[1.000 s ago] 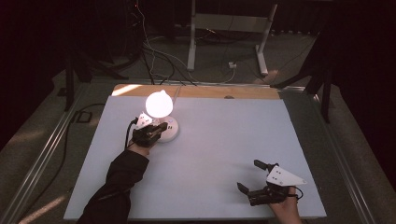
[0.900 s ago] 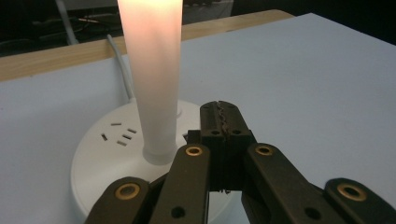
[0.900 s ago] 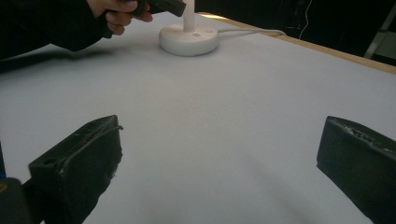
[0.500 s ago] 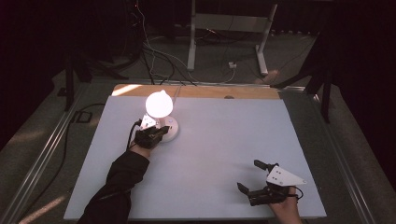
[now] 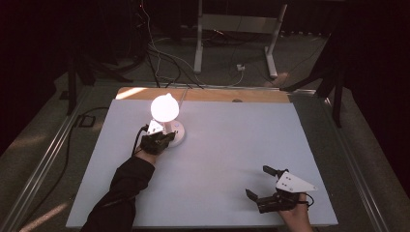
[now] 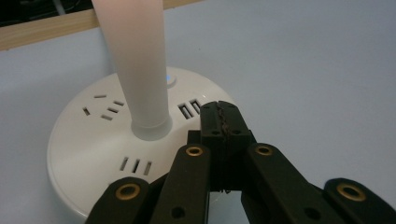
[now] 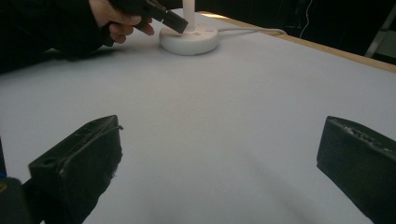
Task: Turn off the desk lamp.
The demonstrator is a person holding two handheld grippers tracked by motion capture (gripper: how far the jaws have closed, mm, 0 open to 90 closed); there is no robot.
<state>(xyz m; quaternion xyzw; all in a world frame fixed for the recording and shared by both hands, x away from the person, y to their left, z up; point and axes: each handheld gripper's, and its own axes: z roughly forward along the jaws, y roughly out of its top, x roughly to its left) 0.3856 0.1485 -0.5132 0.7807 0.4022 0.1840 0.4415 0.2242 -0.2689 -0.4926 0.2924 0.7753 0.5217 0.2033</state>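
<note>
Left gripper (image 6: 219,116), jaws together, rests over the lit lamp's base (image 6: 93,154) at ten o'clock on the counter (image 5: 232,145). Sideways pressure risks tipping the lamp. Right gripper (image 5: 266,186) sits spread apart, idle, at five o'clock.

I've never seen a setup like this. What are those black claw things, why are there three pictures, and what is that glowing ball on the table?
There is no robot here: a person holds hand-held tongs in each hand. The high view looks down on the white table. The other two pictures come from small cameras riding on each pair of tongs, looking along their black jaws.

The glowing ball is a lit lamp on a round white base that has plug sockets and a small blue light.

The left tongs are closed, holding nothing, with their tip over the base. The right tongs rest wide open near the table's front edge, also holding nothing.
</note>
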